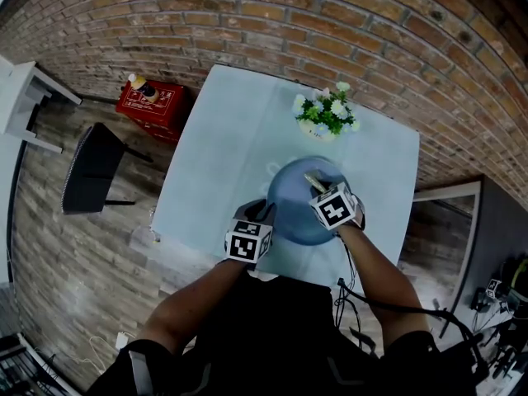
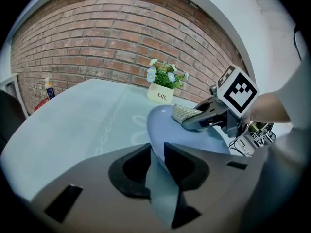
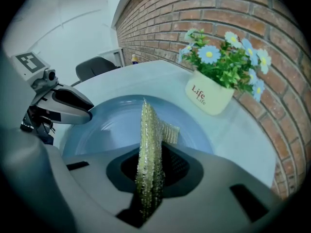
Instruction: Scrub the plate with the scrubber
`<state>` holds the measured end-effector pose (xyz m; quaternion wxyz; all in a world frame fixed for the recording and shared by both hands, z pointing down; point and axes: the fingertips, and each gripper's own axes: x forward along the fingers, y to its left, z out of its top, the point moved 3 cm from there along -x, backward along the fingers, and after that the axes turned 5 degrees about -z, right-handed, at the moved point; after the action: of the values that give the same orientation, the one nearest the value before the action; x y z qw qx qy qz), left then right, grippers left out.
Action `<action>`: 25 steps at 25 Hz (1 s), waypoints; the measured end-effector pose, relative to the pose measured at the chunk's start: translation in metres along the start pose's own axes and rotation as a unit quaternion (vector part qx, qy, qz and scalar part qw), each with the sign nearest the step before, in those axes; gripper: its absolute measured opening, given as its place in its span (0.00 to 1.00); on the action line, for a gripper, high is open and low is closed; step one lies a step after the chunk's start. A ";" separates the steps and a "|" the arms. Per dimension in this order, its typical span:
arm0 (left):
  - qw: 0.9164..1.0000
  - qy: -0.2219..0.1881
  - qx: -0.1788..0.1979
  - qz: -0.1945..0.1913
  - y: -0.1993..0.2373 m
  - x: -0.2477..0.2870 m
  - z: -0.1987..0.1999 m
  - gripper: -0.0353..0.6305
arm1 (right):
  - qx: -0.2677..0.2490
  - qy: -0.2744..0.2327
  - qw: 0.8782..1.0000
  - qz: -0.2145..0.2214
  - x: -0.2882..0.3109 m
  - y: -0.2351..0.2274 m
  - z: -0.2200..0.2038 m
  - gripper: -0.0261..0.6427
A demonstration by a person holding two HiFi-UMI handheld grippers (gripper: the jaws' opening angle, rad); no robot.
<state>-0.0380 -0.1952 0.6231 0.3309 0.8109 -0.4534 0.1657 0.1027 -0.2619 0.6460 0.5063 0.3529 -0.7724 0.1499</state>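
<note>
My left gripper clamps the near rim of the blue plate on the table. My right gripper grasps the scrubber at the plate's far side. I judge scrubbing barely begun.

1. plate — round, pale blue and shallow, with a raised rim. it sits face up on the light table, toward the table's near side. its near rim is pinched between the jaws of the left gripper.
2. scrubber — a flat, glittery silver-green mesh pad with one corner folded over at its far end. it stands edge-on, clamped in the right gripper, and its tip is over the plate's far half. whether it touches the plate cannot be told.
</note>
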 end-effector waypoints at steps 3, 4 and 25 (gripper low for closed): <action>1.000 0.008 0.002 -0.014 0.000 -0.001 0.000 0.20 | -0.018 0.001 1.000 0.000 0.000 0.013 0.009 0.14; 1.000 0.013 0.003 -0.019 0.000 -0.002 0.000 0.21 | -0.025 0.005 1.000 -0.002 0.000 0.017 0.010 0.14; 0.996 0.038 0.039 -0.071 0.020 -0.016 0.009 0.19 | -0.059 0.004 0.996 0.066 0.000 0.094 0.029 0.14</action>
<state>-0.0633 -0.1985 0.6151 0.3274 0.8464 -0.3745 0.1902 0.0176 -0.2126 0.6452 0.5179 0.2699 -0.7998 0.1387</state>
